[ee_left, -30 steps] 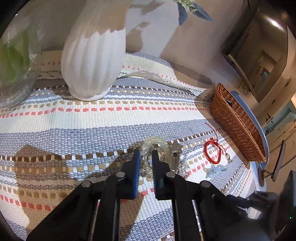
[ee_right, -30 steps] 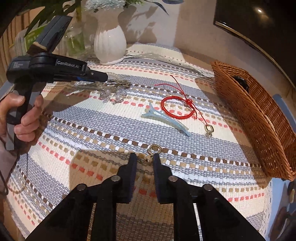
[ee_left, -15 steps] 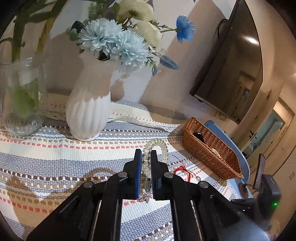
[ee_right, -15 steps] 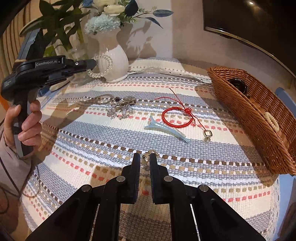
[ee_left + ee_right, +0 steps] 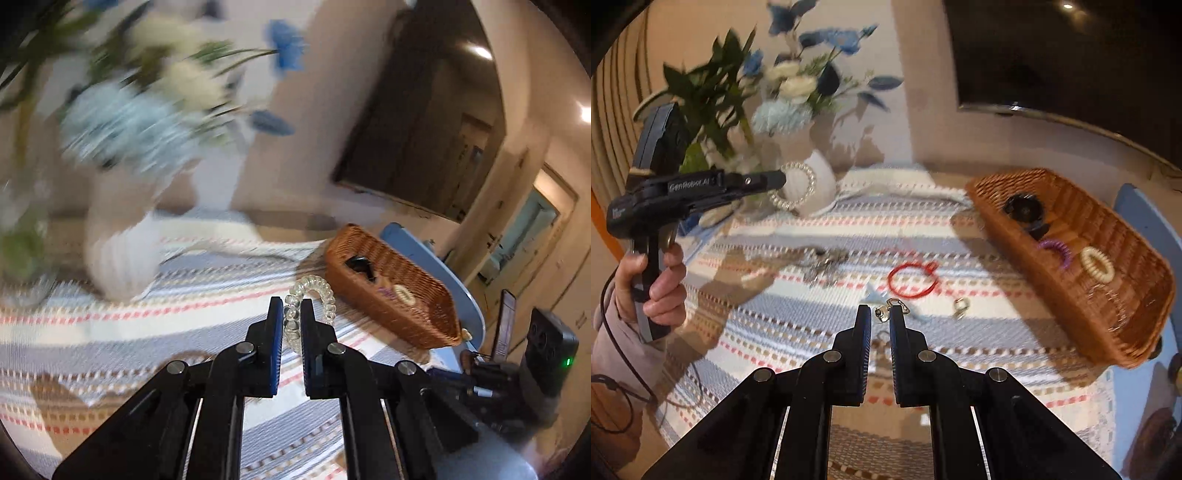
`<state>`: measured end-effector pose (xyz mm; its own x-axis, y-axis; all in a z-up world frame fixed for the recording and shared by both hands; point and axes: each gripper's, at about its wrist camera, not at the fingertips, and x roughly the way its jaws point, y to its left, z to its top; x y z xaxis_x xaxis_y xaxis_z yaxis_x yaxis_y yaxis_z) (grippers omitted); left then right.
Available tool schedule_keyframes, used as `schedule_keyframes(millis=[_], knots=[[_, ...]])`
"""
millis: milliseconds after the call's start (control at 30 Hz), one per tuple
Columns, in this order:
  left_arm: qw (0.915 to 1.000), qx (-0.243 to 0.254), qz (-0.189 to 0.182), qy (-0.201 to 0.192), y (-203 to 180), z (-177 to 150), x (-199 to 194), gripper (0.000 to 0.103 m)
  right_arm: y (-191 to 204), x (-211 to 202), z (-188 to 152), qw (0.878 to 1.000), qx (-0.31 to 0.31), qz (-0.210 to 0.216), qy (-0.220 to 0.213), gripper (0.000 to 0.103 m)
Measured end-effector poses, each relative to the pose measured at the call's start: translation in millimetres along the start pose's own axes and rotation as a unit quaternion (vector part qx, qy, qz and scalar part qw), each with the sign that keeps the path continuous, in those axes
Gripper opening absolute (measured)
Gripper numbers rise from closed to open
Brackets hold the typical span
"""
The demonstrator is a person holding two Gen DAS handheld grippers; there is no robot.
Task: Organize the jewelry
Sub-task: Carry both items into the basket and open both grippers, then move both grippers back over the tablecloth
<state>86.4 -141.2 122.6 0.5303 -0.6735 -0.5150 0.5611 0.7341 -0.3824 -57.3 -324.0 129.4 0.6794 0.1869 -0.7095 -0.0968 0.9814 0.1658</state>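
The left tongs (image 5: 292, 314) pinch a clear beaded bracelet (image 5: 310, 295), lifted above the striped tabletop (image 5: 110, 332). The right tongs (image 5: 880, 317) pinch a small metal clasp (image 5: 892, 308). The wicker basket (image 5: 1108, 295) sits at two o'clock, with a red cord bracelet (image 5: 912, 280) on the cloth nearby.
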Motion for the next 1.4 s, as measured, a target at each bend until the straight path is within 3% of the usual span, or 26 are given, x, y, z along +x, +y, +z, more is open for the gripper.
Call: schedule_keyframes(millis=[167,300,433,567,867,1233,1267,1367,1400], knots=[[0.9987,0.043,-0.027,0.009,-56,27,34,0.007,-48,-26,22,0.997,0.048,-0.036,-0.040,0.010],[0.9962,0.051,-0.064,0.029,-95,45,81,0.007,-99,-34,35,0.990,0.114,-0.066,-0.055,0.010],[0.9944,0.045,-0.081,0.052,-122,53,132,0.007,-155,-26,52,0.975,0.192,-0.099,-0.044,0.010],[0.9928,0.040,-0.077,0.082,-139,52,179,0.007,-187,-13,51,0.964,0.242,-0.108,-0.027,0.010],[0.9902,0.030,-0.051,0.126,-149,37,241,0.007,-210,16,35,0.957,0.272,-0.100,0.009,0.010],[0.9889,0.047,-0.040,0.135,-160,29,255,0.007,-211,26,33,0.955,0.270,-0.117,0.024,0.011],[0.9889,0.046,-0.041,0.136,-160,29,253,0.010,-211,26,32,0.955,0.271,-0.116,0.023,0.012],[0.9889,0.038,-0.043,0.137,-158,32,246,0.044,-212,23,32,0.955,0.277,-0.103,0.021,0.013],[0.9897,0.033,-0.049,0.131,-155,34,239,0.048,-212,22,32,0.955,0.277,-0.105,0.020,0.014]])
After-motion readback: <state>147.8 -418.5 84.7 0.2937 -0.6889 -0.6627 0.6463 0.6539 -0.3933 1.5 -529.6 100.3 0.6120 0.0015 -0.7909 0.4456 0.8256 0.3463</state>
